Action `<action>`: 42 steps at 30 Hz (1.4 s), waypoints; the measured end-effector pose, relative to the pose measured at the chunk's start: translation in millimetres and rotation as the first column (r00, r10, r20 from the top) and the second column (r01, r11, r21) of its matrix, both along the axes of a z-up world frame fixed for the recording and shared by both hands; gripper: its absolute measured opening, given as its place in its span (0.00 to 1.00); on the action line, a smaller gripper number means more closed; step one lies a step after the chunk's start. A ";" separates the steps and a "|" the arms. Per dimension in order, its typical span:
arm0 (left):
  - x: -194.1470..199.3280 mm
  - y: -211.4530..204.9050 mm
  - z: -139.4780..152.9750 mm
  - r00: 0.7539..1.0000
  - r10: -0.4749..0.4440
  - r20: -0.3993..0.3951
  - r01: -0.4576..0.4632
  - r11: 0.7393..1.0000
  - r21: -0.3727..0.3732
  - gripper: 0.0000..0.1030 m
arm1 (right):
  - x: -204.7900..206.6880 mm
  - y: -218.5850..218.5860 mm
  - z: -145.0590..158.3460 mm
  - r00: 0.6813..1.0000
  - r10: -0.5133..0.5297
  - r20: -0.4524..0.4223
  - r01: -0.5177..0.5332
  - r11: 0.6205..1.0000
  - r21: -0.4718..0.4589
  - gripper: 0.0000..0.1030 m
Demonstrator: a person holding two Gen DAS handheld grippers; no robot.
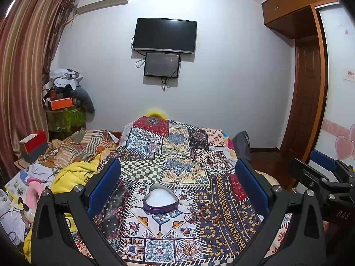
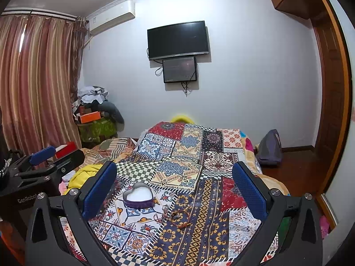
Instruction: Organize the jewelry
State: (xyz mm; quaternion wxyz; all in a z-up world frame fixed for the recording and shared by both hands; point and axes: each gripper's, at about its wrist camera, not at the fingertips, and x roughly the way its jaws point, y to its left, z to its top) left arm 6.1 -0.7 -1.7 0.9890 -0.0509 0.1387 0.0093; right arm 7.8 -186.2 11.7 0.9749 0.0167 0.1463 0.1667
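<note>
Item one: I am holding the left tongs (image 1: 177,188) spread wide, blue pads far apart, nothing between them, hovering above the bed. Item two: I am holding the right tongs (image 2: 175,188) equally wide and empty; they are showing at the right edge of the left wrist view, while the left tongs are showing at the left edge of the right wrist view.

Item three: a heart-shaped purple tin with a white lining (image 1: 160,200) is sitting open on the multicoloured patchwork bedspread (image 1: 177,150). In the left view it is lying between the two fingers, slightly left of centre, clear of both. In the right view (image 2: 138,195) it is lying nearer the left finger, apart from it.

Item four: a small tangle of jewelry, reddish cord bracelets with beads (image 1: 203,214), is lying on the bedspread just right of the tin, near but not touching it as far as I can tell. In the right view (image 2: 177,217) it is resting near the middle of the gap, in front of the tin; single pieces are too small to tell apart.

Item five: a dark wall-mounted television (image 1: 164,35) is hanging on the far wall.
</note>
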 end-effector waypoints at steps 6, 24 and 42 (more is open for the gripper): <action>-0.7 -0.8 1.2 1.000 0.001 0.001 -0.001 1.000 0.006 1.00 | 0.0 -0.2 0.2 1.000 -0.001 0.000 0.001 1.000 0.001 1.00; -3.9 -0.5 0.4 1.000 -0.006 0.009 0.006 1.000 0.013 1.00 | -2.1 -1.7 5.0 1.000 -0.005 0.001 0.005 1.000 0.000 1.00; -5.6 -2.0 -1.8 1.000 -0.015 0.011 0.015 1.000 0.018 1.00 | 2.7 -2.0 -0.1 1.000 -0.007 -0.011 0.007 1.000 -0.003 1.00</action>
